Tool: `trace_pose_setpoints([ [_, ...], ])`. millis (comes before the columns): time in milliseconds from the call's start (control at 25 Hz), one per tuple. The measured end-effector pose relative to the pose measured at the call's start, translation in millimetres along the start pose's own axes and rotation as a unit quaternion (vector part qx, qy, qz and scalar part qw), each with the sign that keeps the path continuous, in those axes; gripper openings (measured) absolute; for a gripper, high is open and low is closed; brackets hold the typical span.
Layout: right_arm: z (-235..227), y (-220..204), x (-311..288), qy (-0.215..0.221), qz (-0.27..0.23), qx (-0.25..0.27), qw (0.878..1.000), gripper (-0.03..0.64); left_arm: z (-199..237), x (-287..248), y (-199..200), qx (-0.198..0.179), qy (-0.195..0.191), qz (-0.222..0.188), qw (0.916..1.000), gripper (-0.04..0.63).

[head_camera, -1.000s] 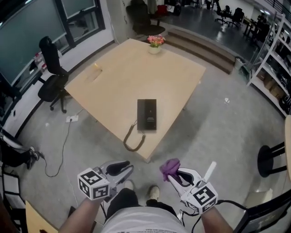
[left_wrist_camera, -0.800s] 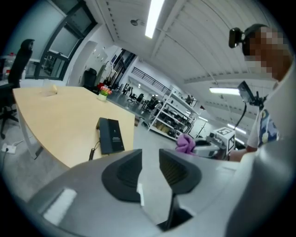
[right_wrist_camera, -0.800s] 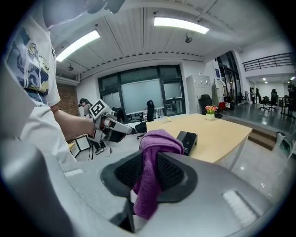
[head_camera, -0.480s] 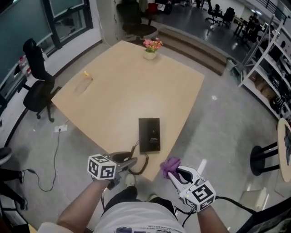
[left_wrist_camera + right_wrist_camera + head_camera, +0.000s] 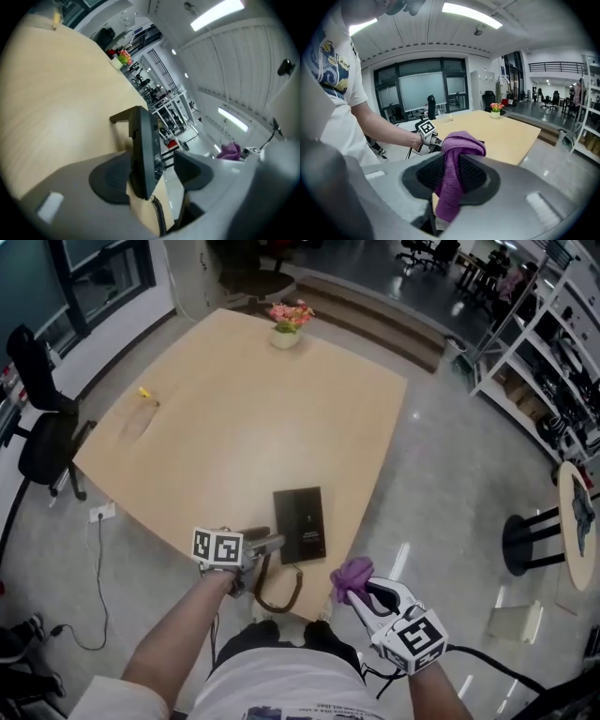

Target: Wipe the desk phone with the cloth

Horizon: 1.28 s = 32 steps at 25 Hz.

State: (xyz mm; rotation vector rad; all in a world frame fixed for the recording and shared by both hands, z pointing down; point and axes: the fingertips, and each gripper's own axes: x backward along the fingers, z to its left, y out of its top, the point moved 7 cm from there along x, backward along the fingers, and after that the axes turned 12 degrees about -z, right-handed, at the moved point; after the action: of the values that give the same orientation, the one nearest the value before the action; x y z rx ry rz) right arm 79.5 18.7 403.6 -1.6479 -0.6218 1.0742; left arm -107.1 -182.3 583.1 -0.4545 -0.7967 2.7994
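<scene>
Left tool (image 5: 269, 542) is now up at the near edge of the table (image 5: 234, 418); a second ago it hung low by the person's legs, well short of the table. Its jaws have just been opening and now stand spread. The left gripper view shows the near end of the desk phone (image 5: 300, 524) in the gap between them, seen almost edge-on, with neither pad visibly pressing on it. In the head view the phone lies flat on the table just ahead and to the right of the left tool's tips, where earlier it was well ahead of both tools. The coiled cord (image 5: 278, 592) loops over the table edge just behind and beside the left tool, between the two tools. Right tool (image 5: 360, 592) is pinching the purple cloth (image 5: 352, 574), jaws pressed on it with a bunch sticking up past the tips, same grip as a second ago. It sits off the table, behind and to the right of the phone, and has shifted only a little. The flower pot (image 5: 287, 327) is at the far table edge, well ahead of both tools.
</scene>
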Motion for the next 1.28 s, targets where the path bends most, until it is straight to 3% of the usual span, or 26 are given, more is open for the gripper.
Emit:
trace_pose_setpoints([
  [160, -11.6, 4.3, 10.1, -0.02, 0.012, -0.005, 1.0, 0.092, 17.4, -23.4, 0.3, 0.039, -0.007, 0.002, 0.9992, 0.31],
  [480, -25.1, 0.6, 27.9, -0.045, 0.035, -0.021, 0.998, 0.092, 12.8, -57.9, 1.3, 0.087, -0.079, 0.036, 0.9924, 0.285],
  [520, -26.3, 1.2, 28.1, -0.047, 0.036, -0.021, 0.998, 0.092, 14.0, -60.1, 2.0, 0.095, -0.08, 0.039, 0.9914, 0.275],
  [600, -27.0, 2.5, 27.7, -0.047, 0.036, -0.022, 0.998, 0.092, 17.0, -60.8, 3.5, 0.104, -0.081, 0.044, 0.9904, 0.191],
  [960, -37.4, -0.3, 19.3, -0.03, 0.033, -0.017, 0.999, 0.092, 9.8, -55.7, -0.9, 0.073, -0.083, 0.038, 0.9932, 0.183],
  [1280, -63.4, 29.8, -2.8, 0.024, -0.027, 0.003, 0.999, 0.092, -47.3, -42.4, 7.5, 0.038, -0.086, 0.021, 0.9954, 0.179],
])
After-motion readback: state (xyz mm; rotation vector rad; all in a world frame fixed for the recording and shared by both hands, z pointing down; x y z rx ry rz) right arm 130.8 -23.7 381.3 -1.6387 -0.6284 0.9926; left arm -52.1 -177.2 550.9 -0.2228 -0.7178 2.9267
